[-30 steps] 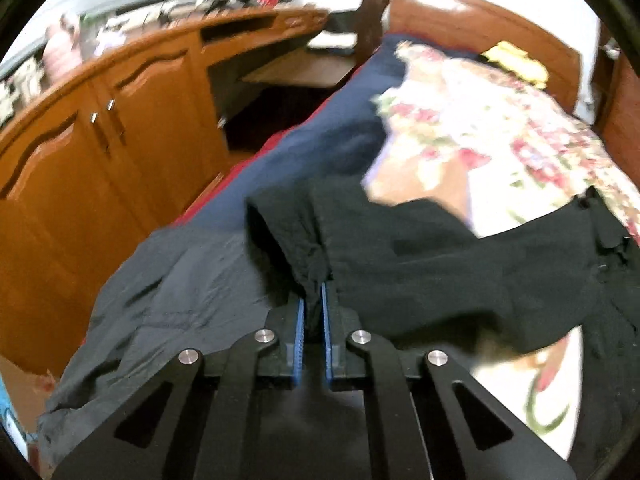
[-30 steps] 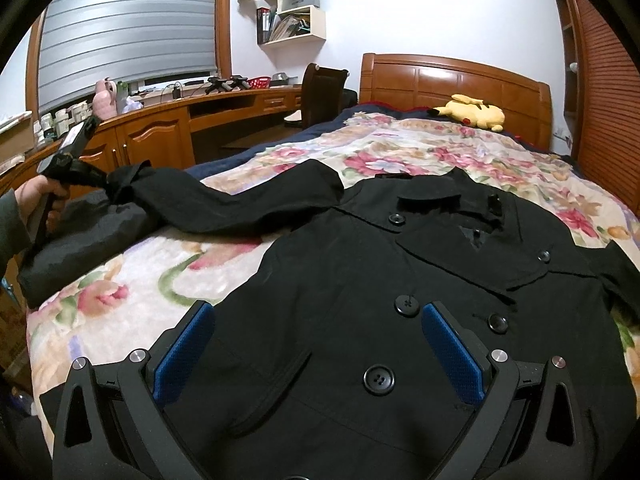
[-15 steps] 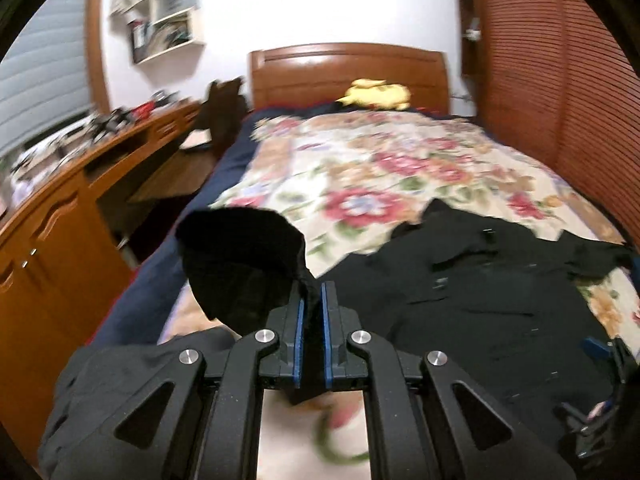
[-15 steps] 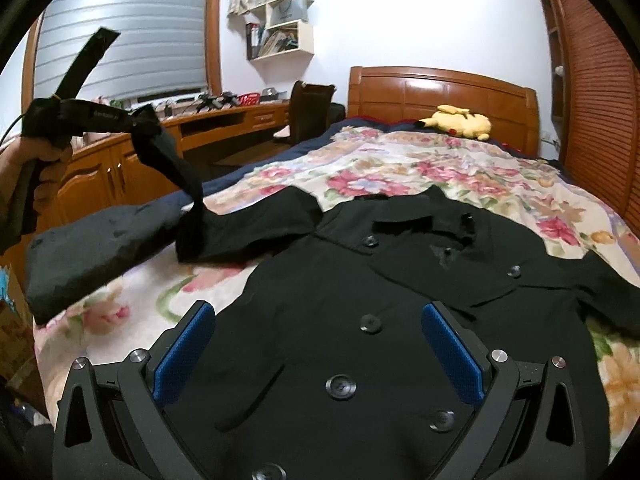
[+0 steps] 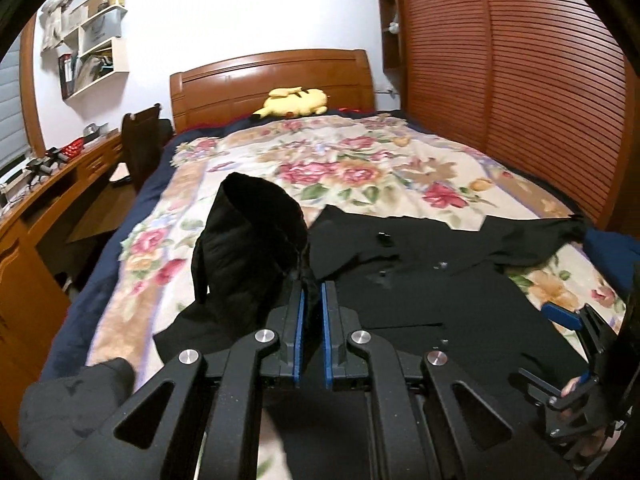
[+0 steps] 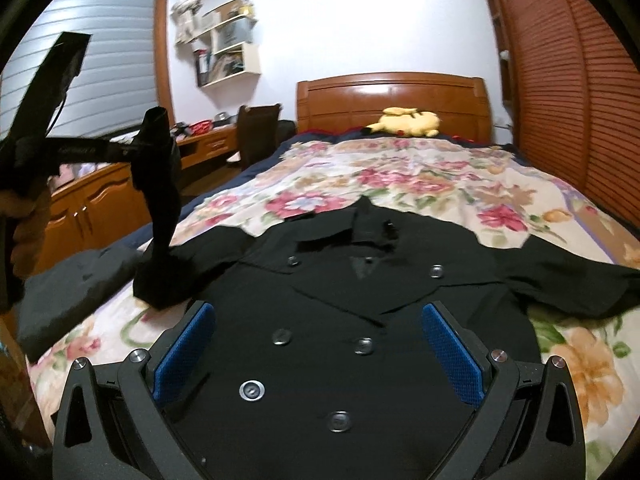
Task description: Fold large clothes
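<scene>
A black double-breasted coat lies face up on the floral bedspread, collar toward the headboard. My left gripper is shut on the cuff of the coat's left sleeve and holds it raised above the bed; in the right wrist view the sleeve hangs from that gripper at the left. My right gripper is open and empty, low over the coat's buttoned front. It shows at the right edge of the left wrist view. The coat's other sleeve lies spread to the right.
A dark grey garment lies at the bed's near left edge. A yellow plush toy sits by the wooden headboard. A wooden desk and chair run along the left. A slatted wooden wardrobe stands on the right.
My left gripper has lifted the sleeve cuff up off the bed and swung it in toward the coat body. My right gripper stayed open and moved slightly lower over the coat front.
</scene>
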